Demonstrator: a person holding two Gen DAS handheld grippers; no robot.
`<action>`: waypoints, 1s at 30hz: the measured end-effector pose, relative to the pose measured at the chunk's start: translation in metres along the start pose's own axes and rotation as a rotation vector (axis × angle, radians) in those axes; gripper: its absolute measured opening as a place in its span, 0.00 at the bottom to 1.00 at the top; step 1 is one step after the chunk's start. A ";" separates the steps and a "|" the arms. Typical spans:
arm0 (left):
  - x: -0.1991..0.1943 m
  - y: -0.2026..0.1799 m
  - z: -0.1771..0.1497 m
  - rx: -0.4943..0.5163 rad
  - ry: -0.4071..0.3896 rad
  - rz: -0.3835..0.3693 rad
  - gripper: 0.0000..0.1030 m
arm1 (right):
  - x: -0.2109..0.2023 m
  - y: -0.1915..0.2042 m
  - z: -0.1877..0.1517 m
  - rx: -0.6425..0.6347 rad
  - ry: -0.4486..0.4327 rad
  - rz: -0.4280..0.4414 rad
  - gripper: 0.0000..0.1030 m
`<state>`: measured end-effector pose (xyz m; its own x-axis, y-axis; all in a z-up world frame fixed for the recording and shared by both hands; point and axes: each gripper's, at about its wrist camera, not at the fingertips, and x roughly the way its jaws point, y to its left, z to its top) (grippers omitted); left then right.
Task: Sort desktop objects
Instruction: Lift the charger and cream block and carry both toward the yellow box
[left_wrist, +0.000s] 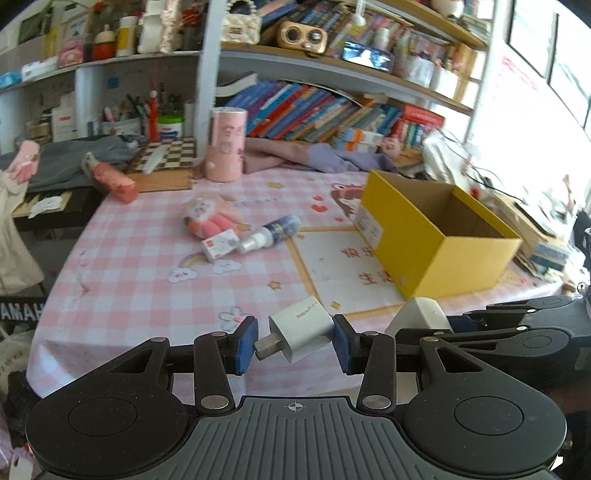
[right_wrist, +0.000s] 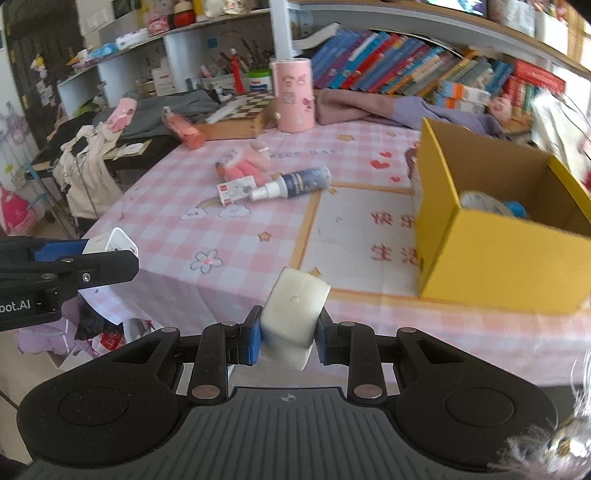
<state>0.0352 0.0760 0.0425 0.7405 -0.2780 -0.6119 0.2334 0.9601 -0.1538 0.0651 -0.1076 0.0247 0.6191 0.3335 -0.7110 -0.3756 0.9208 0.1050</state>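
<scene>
My left gripper (left_wrist: 293, 341) is shut on a small silver USB adapter (left_wrist: 301, 328), held above the near edge of the pink checked tablecloth (left_wrist: 147, 266). My right gripper (right_wrist: 286, 338) is shut on a white rounded block (right_wrist: 293, 317), also above the near table edge; the block shows in the left wrist view (left_wrist: 419, 317) too. The left gripper and its adapter (right_wrist: 112, 242) appear at the left of the right wrist view. An open yellow cardboard box (right_wrist: 491, 254) stands to the right, with a few items inside.
On the cloth lie a dark spray bottle (right_wrist: 295, 182), a small red-and-white carton (right_wrist: 236, 190) and a pink plush toy (right_wrist: 245, 164). A pink cylinder (right_wrist: 293, 94), a chessboard (left_wrist: 166, 155) and an orange bottle (left_wrist: 114, 179) stand at the back. Bookshelves behind.
</scene>
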 end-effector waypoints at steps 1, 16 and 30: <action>0.001 -0.003 -0.001 0.010 0.004 -0.014 0.41 | -0.003 -0.001 -0.003 0.014 0.002 -0.006 0.25; 0.015 -0.051 -0.005 0.152 0.057 -0.199 0.41 | -0.040 -0.027 -0.043 0.162 0.021 -0.136 0.25; 0.030 -0.087 -0.004 0.247 0.092 -0.316 0.41 | -0.062 -0.050 -0.066 0.278 0.033 -0.238 0.25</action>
<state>0.0346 -0.0156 0.0345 0.5513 -0.5439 -0.6327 0.5929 0.7889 -0.1615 -0.0002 -0.1874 0.0173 0.6423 0.1009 -0.7598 -0.0193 0.9931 0.1156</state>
